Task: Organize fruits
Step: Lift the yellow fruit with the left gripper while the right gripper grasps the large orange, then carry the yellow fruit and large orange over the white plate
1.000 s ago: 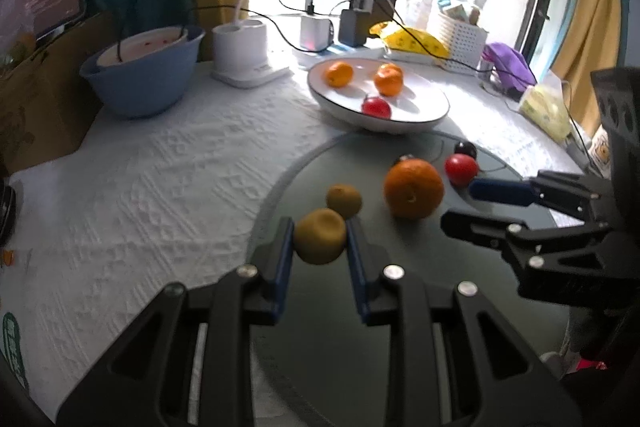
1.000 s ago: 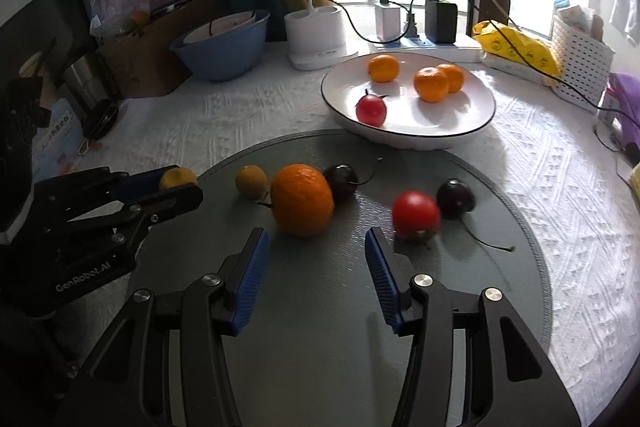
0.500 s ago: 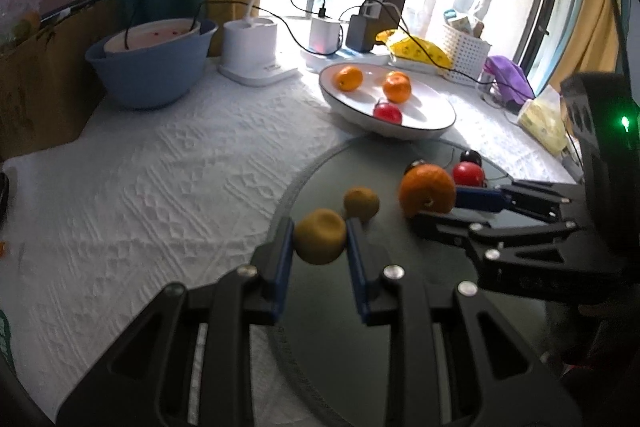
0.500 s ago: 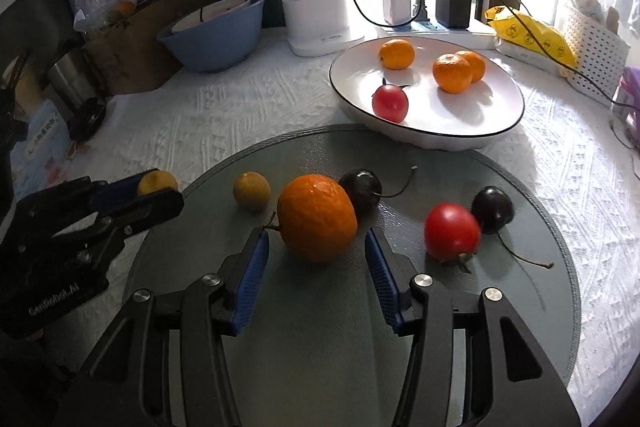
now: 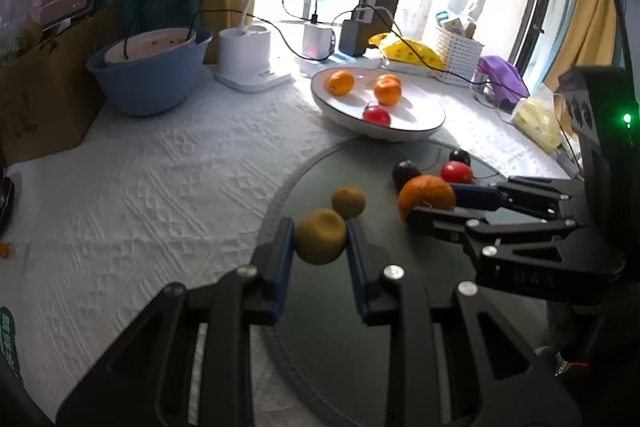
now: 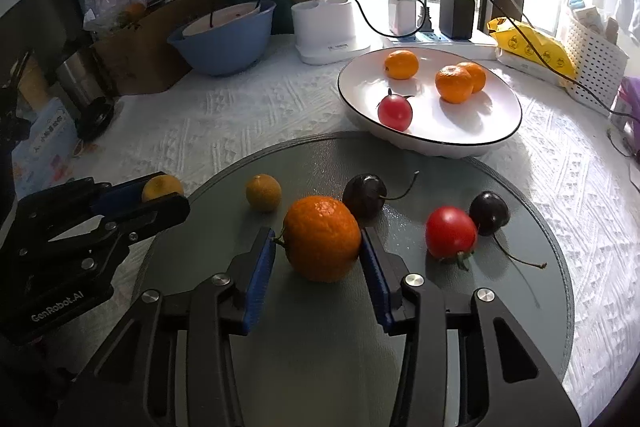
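The large orange [image 6: 322, 238] is positioned on the grey mat [image 6: 520, 307] directly between the pads of the right gripper [image 6: 318, 267]; the right pad is touching its skin, while a narrow gap is seen at the left pad, so a firm grip cannot be confirmed. A small yellow fruit [image 5: 320, 235] is clamped in the left gripper [image 5: 320, 247]. The white plate [image 6: 500, 135] is located straight ahead of the right gripper, beyond the mat's far edge, and is judged nearer to that gripper.

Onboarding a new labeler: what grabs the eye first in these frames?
The big orange on the grey round mat, straddled by the open right gripper. Next, the left gripper clamped on a yellow-green fruit at the mat's left edge. Behind, a white plate holds three small oranges and a red fruit.
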Demonstrator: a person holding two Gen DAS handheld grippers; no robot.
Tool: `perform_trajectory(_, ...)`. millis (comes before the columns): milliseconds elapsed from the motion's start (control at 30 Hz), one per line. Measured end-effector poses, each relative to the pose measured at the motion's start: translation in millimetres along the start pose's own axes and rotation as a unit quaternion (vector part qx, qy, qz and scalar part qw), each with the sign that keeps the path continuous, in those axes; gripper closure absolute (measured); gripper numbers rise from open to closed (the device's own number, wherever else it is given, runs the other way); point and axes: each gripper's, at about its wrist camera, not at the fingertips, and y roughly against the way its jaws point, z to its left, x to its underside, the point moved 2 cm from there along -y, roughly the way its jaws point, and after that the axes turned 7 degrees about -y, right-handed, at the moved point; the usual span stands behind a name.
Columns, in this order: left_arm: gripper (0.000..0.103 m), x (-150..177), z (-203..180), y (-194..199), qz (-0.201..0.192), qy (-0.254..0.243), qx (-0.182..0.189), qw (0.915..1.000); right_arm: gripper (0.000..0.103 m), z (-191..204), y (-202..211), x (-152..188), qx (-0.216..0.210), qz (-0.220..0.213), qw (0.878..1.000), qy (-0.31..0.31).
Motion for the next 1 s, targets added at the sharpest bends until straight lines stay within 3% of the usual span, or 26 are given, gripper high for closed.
perform_trajectory(567,0.076,-5,-50,16,-0.006,-0.043,0.009,0.999,0.057,-17,41,16,-0.014,-0.029,0.999,-0.013)
perform_trajectory(1000,0.076,-31,-84,31,-0.036,-0.072,0.014,0.9967,0.057,-37,78,8,-0.013,-0.068,0.997,-0.02)
